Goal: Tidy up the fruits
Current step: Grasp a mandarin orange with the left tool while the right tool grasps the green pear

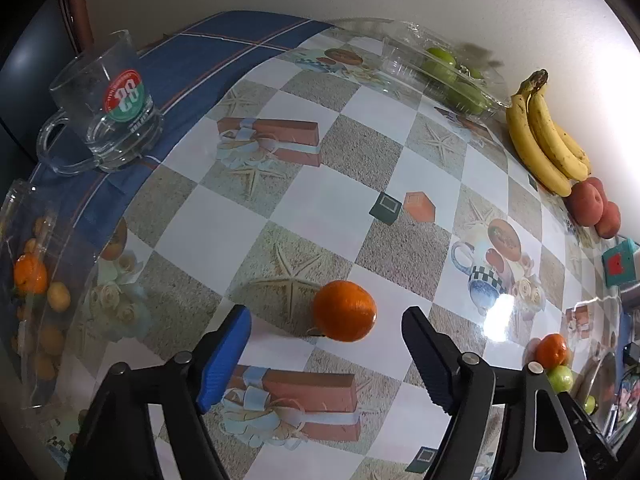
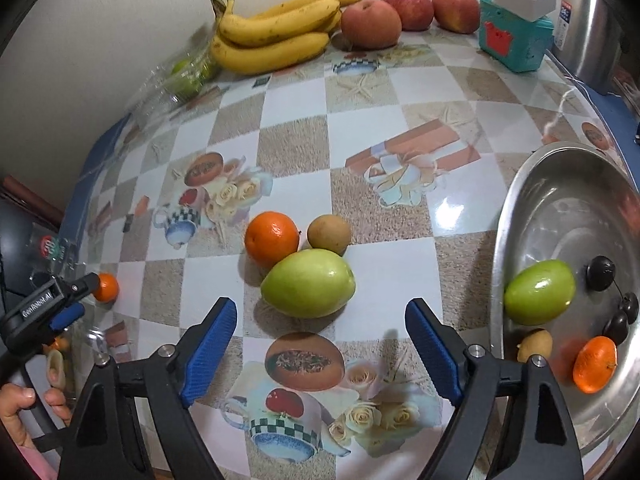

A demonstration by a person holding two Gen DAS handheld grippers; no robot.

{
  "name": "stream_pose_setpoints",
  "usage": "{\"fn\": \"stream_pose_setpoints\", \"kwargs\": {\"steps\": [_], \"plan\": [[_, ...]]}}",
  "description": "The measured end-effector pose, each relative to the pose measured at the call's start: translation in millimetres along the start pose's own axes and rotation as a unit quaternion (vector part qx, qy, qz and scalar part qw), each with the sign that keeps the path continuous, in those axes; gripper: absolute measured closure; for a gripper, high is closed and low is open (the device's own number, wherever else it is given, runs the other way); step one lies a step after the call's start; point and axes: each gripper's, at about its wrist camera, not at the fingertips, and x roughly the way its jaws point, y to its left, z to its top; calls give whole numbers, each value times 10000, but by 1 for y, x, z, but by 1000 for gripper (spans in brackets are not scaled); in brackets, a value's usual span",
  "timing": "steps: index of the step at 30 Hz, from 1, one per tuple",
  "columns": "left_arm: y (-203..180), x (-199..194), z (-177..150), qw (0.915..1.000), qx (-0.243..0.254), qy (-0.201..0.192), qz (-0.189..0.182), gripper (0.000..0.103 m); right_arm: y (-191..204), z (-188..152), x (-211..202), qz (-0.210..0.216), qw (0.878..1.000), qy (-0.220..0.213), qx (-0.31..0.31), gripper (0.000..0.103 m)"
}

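In the left wrist view my left gripper (image 1: 326, 354) is open, and a small orange (image 1: 344, 311) lies on the table just ahead between its fingers, untouched. In the right wrist view my right gripper (image 2: 320, 344) is open, and a large green fruit (image 2: 308, 283) lies just ahead of it beside an orange (image 2: 272, 238) and a small brown fruit (image 2: 329, 234). A steel bowl (image 2: 520, 208) at the right holds a green fruit (image 2: 539, 292), an orange (image 2: 595, 364), a small yellow fruit and dark cherries. The left gripper (image 2: 86, 292) shows at the far left by its orange (image 2: 106, 287).
Bananas (image 2: 272, 36) and red apples (image 2: 370, 23) lie along the wall. A clear plastic box of green fruits (image 1: 448, 72), a glass mug (image 1: 108, 104) on a blue cloth, a teal toy (image 2: 514, 36) and a steel kettle (image 2: 592, 20) stand around. A clear box with small oranges (image 1: 32, 276) sits at the left edge.
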Motion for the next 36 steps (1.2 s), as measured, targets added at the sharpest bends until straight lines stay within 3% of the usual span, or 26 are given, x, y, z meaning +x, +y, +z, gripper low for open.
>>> {"fn": "stream_pose_setpoints", "kwargs": {"steps": [6, 9, 13, 26, 36], "plan": [[0, 5, 2, 10000, -3, 14, 5, 36, 6, 3, 15, -127, 9997, 136, -131, 23], [-1, 8, 3, 10000, 15, 23, -14, 48, 11, 6, 20, -190, 9995, 149, -209, 26], [-8, 9, 4, 9998, 134, -11, -132, 66, 15, 9, 23, -254, 9991, 147, -290, 42], [-17, 3, 0, 9993, 355, -78, 63, 67, 16, 9, 21, -120, 9995, 127, -244, 46], [-28, -9, -7, 9996, 265, -125, -39, 67, 14, 8, 0, 66, 10000, -40, -43, 46]]}}
